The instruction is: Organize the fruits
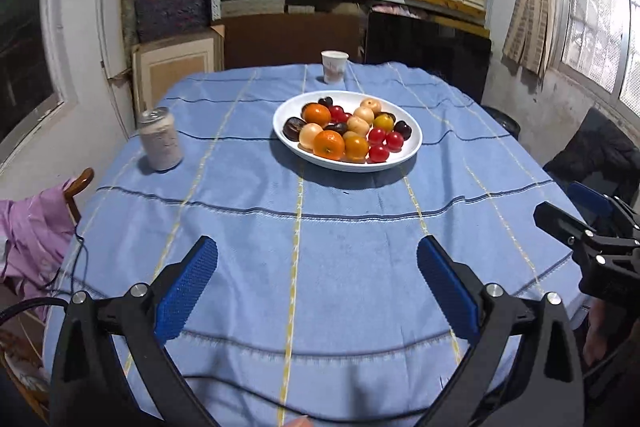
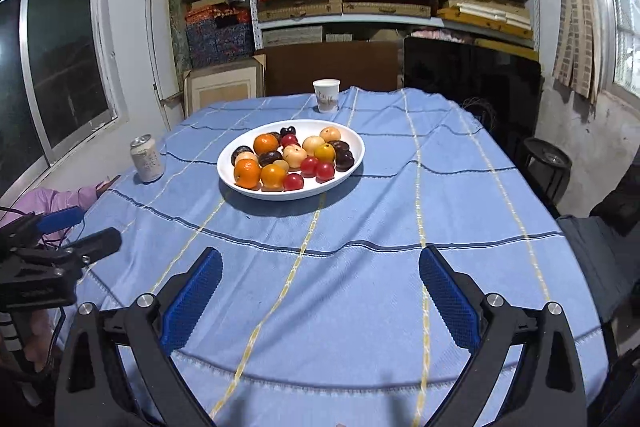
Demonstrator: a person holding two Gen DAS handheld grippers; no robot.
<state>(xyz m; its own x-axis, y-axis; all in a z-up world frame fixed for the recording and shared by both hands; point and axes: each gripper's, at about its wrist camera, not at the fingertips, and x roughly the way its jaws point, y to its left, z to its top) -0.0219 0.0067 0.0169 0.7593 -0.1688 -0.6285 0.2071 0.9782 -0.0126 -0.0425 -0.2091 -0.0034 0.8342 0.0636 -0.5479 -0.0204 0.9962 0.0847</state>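
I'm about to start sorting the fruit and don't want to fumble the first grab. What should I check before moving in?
1. Left gripper open, holding nothing: ok.
2. Right gripper open, holding nothing: ok.
3. All fruit inside the white plate: ok.
4. Cloth between grippers and plate bare: ok.
5. Can and paper cup upright, apart from the plate: ok.
6. A separate container for sorted fruit: cannot tell, none in view.
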